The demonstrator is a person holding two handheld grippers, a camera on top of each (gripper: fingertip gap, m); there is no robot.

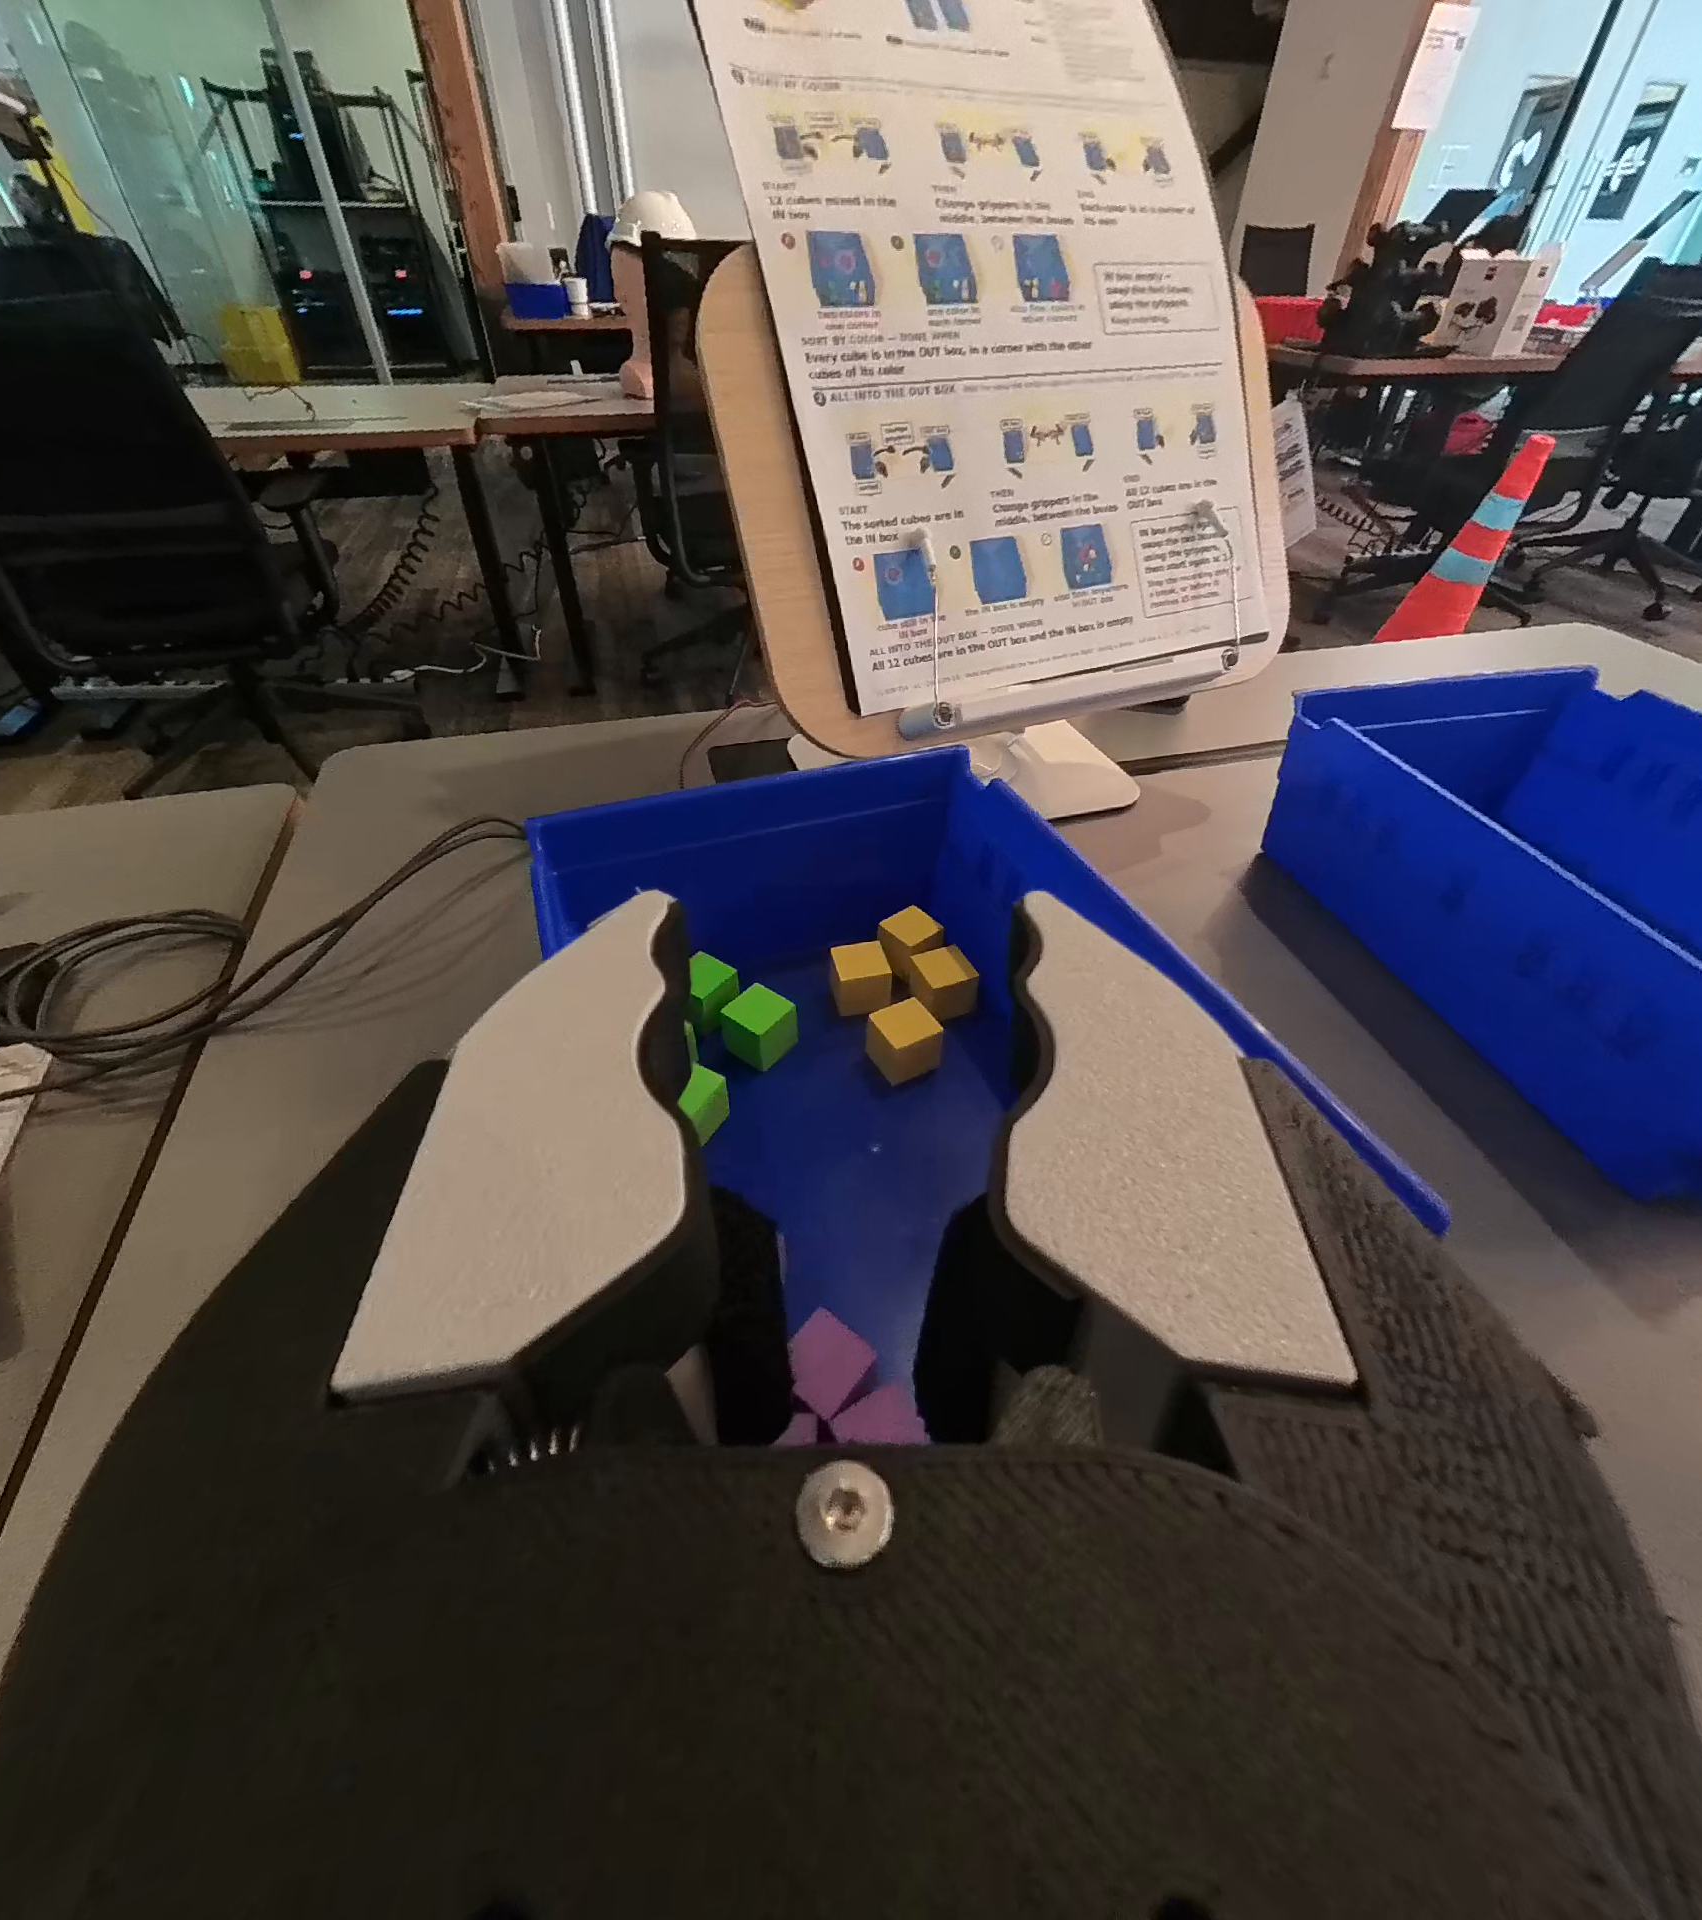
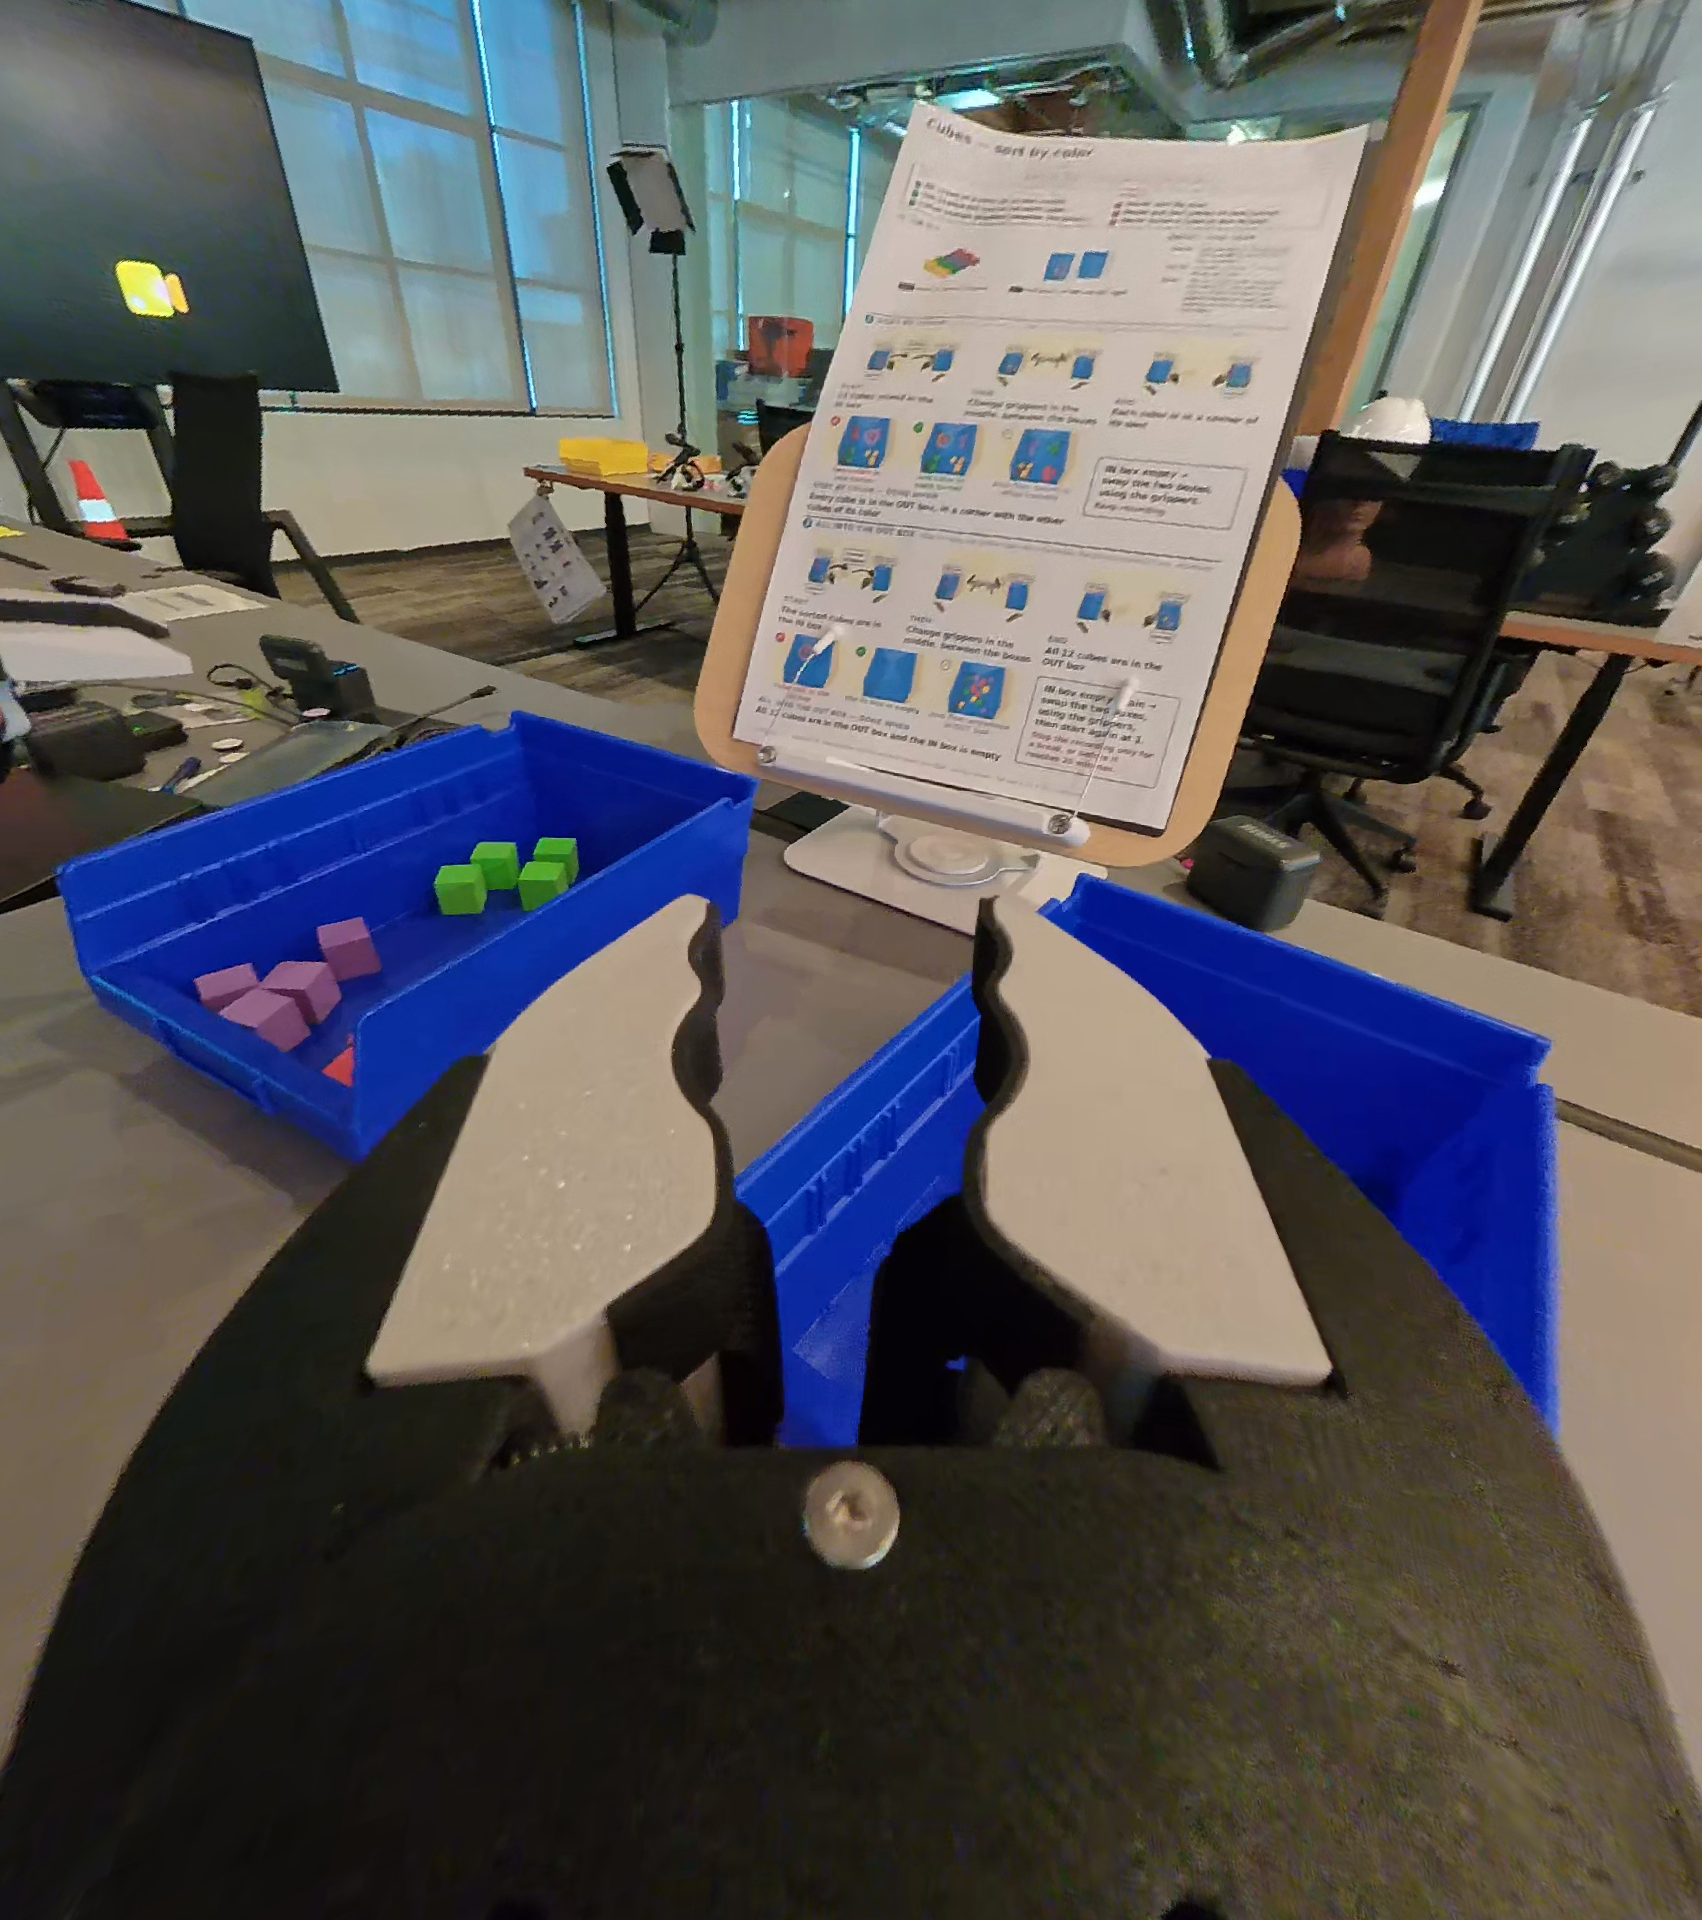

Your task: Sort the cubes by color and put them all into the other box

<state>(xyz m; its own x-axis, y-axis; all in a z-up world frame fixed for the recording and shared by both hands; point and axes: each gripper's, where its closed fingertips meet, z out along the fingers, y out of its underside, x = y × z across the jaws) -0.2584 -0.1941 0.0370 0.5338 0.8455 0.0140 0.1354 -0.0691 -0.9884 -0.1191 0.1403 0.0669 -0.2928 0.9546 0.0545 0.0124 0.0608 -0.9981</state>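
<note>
My left gripper (image 1: 842, 940) hangs over the left blue bin (image 1: 1086, 904), fingers spread wide and holding nothing, with the bin's walls close on either side. Yellow cubes (image 1: 904, 987) lie ahead between the fingertips, green cubes (image 1: 738, 1013) by the left finger, purple cubes (image 1: 842, 1387) beneath the gripper. My right gripper (image 2: 847, 940), also open and empty, straddles the near wall of the right blue bin (image 2: 1346, 1049); bare bench (image 2: 826, 956) separates the bins.
</note>
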